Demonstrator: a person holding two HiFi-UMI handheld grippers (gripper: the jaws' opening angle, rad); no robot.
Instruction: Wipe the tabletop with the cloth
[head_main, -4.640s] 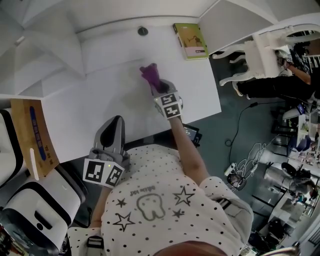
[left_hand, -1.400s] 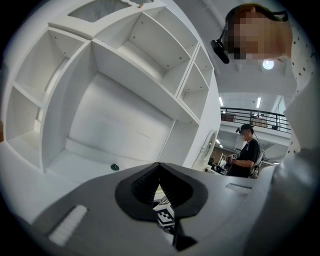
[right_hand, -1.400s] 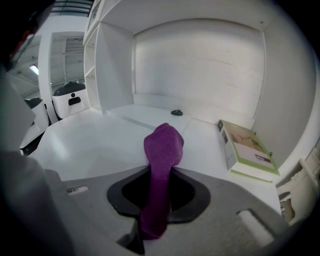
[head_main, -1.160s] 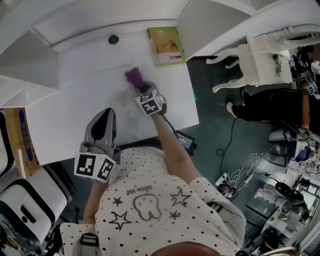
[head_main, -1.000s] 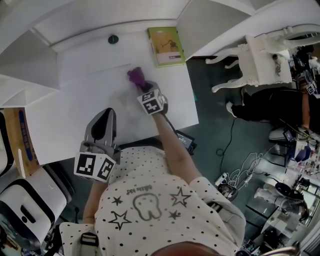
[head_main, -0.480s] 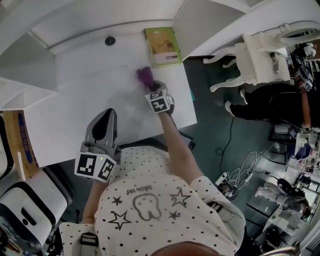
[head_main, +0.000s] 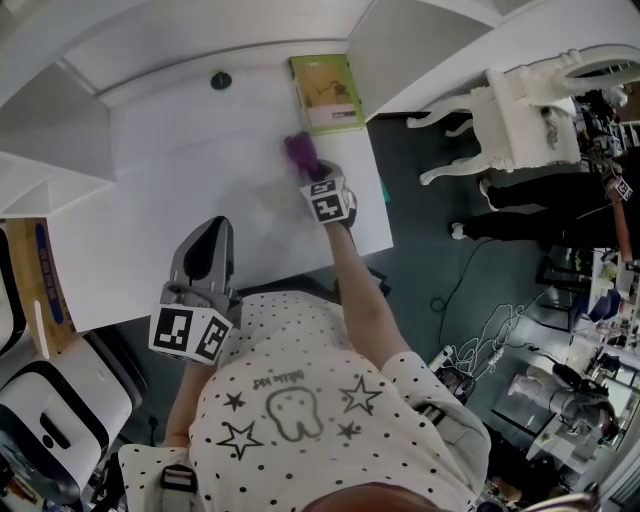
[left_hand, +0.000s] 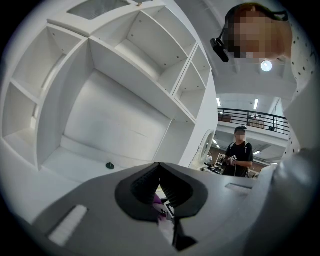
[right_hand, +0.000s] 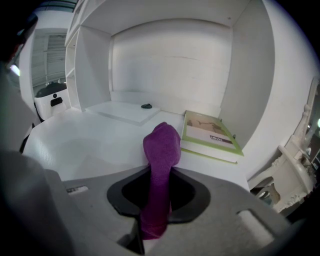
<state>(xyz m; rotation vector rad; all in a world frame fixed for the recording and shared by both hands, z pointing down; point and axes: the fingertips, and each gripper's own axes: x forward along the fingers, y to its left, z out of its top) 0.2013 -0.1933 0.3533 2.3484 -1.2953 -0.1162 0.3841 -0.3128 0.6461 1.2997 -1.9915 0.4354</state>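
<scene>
White matte tabletop (head_main: 180, 190) set in a white shelving alcove (left_hand: 125, 75). Dark floor (head_main: 450, 250) with cables to the right, and an ornate white chair (head_main: 530, 100) beyond.

Right gripper (right_hand: 159, 197): jaws pinching a purple cloth (right_hand: 161, 145). The cloth is fuzzy and bunched into a rounded knob past the jaw tips. It is apparently pressed on the tabletop, near a flat green-bordered book (right_hand: 210, 135).

Left gripper (left_hand: 160, 170): jaws pressed together, nothing between, over the near table edge.

Small dark round disc (head_main: 221, 80) by the back wall.

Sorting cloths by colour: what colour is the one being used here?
Purple cloth; clearest in the right gripper view.
</scene>
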